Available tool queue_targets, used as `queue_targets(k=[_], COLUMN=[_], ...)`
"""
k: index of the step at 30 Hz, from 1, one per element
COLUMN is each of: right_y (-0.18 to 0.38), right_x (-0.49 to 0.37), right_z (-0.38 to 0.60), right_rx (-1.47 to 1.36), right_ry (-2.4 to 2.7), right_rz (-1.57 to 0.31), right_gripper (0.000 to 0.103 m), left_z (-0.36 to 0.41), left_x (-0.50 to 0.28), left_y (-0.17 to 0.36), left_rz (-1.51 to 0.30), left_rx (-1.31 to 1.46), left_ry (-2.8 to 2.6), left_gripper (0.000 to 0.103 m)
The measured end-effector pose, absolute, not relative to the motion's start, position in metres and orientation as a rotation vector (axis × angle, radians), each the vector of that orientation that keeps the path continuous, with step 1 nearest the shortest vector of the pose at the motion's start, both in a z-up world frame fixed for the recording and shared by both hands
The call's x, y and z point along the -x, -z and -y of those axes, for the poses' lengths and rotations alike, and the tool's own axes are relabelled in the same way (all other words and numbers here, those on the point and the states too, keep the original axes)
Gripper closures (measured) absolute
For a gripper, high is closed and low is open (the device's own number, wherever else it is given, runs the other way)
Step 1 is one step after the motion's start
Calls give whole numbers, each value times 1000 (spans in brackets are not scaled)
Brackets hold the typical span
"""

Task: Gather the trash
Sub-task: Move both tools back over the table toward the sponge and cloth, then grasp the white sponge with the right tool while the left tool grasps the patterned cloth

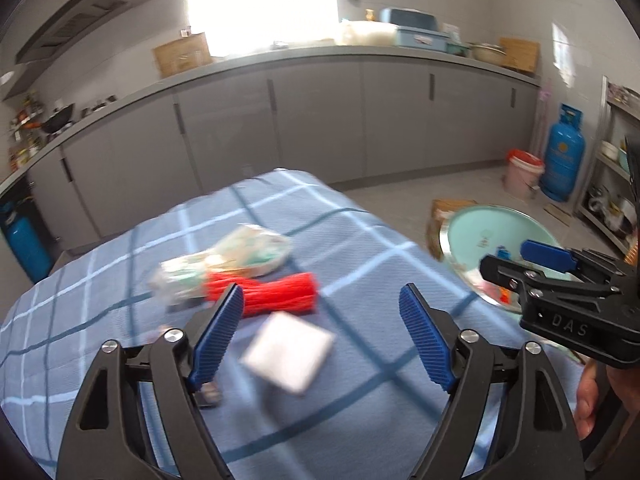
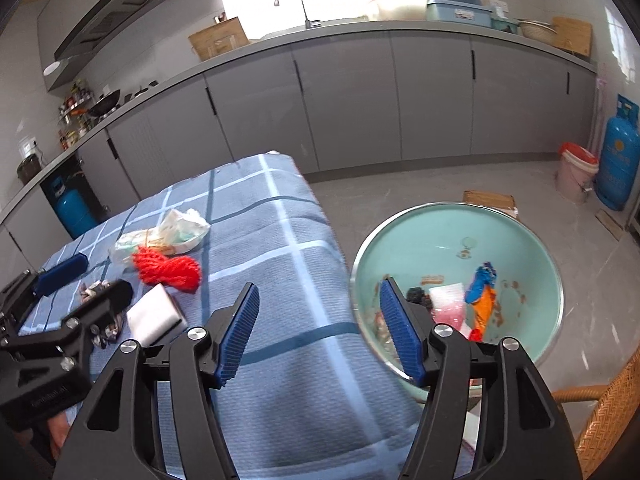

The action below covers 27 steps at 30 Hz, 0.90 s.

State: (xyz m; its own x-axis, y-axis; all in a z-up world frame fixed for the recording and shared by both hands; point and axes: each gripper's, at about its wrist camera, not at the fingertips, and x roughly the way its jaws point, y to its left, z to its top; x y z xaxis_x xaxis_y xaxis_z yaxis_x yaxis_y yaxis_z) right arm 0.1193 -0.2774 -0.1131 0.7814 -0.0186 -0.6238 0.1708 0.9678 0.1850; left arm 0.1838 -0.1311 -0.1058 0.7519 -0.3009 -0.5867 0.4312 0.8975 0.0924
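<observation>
On the blue checked table (image 1: 360, 240) lie a red net bundle (image 1: 268, 294), a crumpled plastic wrapper (image 1: 228, 264) and a white square pad (image 1: 288, 350). My left gripper (image 1: 322, 330) is open and empty just above the white pad. A small crumpled foil scrap (image 2: 100, 320) lies by the left gripper's fingers. My right gripper (image 2: 318, 330) is open and empty over the table's right edge, beside a teal basin (image 2: 520, 232) holding several trash pieces (image 2: 480, 300). The red net (image 2: 168, 270), wrapper (image 2: 164, 232) and pad (image 2: 154, 316) also show in the right wrist view.
The basin (image 1: 476, 228) stands on the floor right of the table. Grey kitchen cabinets (image 2: 360, 100) run along the back. A pink bucket (image 2: 576, 176), a blue gas cylinder (image 2: 620, 160) and a cardboard piece (image 2: 490, 200) stand on the floor. A wicker chair (image 2: 608, 412) is at lower right.
</observation>
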Motion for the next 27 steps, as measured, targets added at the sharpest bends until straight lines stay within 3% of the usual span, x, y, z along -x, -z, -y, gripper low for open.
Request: queue_targets(k=[5,13,19,27], right_y=[117,123,133,152], right_x=[-133,-150,-160,-173], right_z=[245,191,154,128], right_rx=[-190,-122,-68,-29], right_ry=[49,-31,-100,-137], right_rz=[-695,-725,-755,-800], right_gripper=[36,33,27,27], left_z=[79,16,-1,-13], left_x=[-191,-209,-217,-224], left_y=[102,125,139,152], left_rz=[-589,-665,-693,-727], left_rx=[-196,-126,-89,-37], left_ry=[273,169,158,162], left_gripper=[16,15,10,9])
